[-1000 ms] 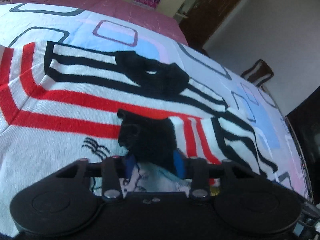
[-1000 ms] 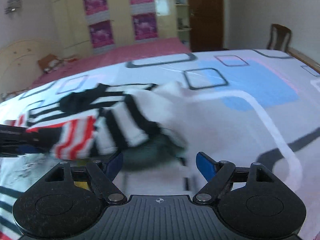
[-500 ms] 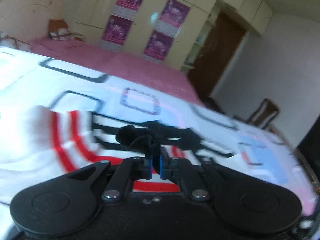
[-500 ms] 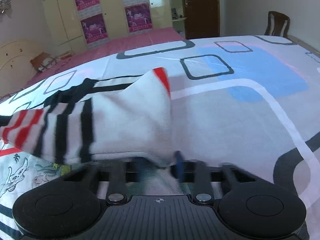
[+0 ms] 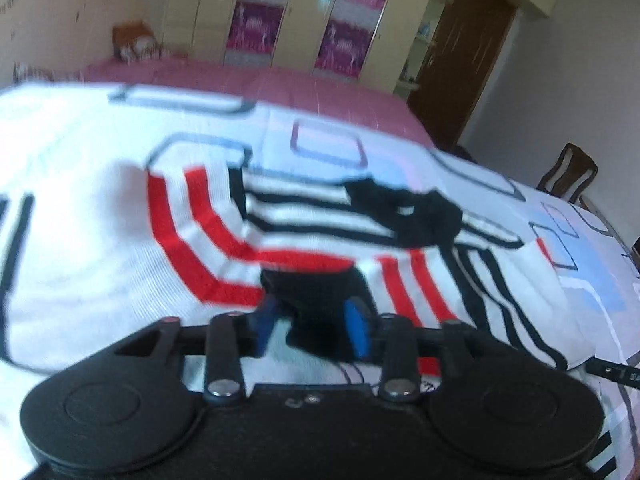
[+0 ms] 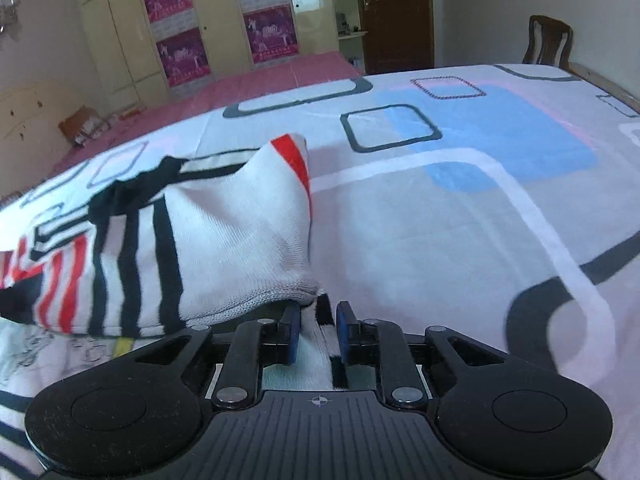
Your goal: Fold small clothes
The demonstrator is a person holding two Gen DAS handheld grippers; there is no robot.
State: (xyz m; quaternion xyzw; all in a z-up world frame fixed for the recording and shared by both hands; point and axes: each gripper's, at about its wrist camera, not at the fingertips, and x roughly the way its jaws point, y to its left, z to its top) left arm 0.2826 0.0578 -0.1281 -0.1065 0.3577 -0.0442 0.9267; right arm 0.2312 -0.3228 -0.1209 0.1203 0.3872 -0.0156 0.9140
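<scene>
On the bed: the sweater lies spread over the bedsheet, a small white knit with red and black stripes and a black collar.
Sleeve: a sleeve is folded across the body; its black cuff sits between the blue pads of the left claw.
Left claw: pads parted with the cuff between them; motion blur hides whether they press the cloth, so I cannot tell if it grips.
Right claw: pressed together on a white and black striped edge of the sweater, with a white fold of knit bulging just ahead of it.
Hidden: the claw bodies cover the near part of the garment in both views; a printed drawing on the cloth by the claws is too partial to make out.
Hard to see: the left wrist view is smeared, most at the left edge.
Bedsheet: white with blue patches and dark rounded-square outlines; a pink cover lies beyond it.
Around: cream wardrobe doors with purple posters, a brown door, a wooden chair, and a box at the far end.
Writing: poster text is too small to read.
</scene>
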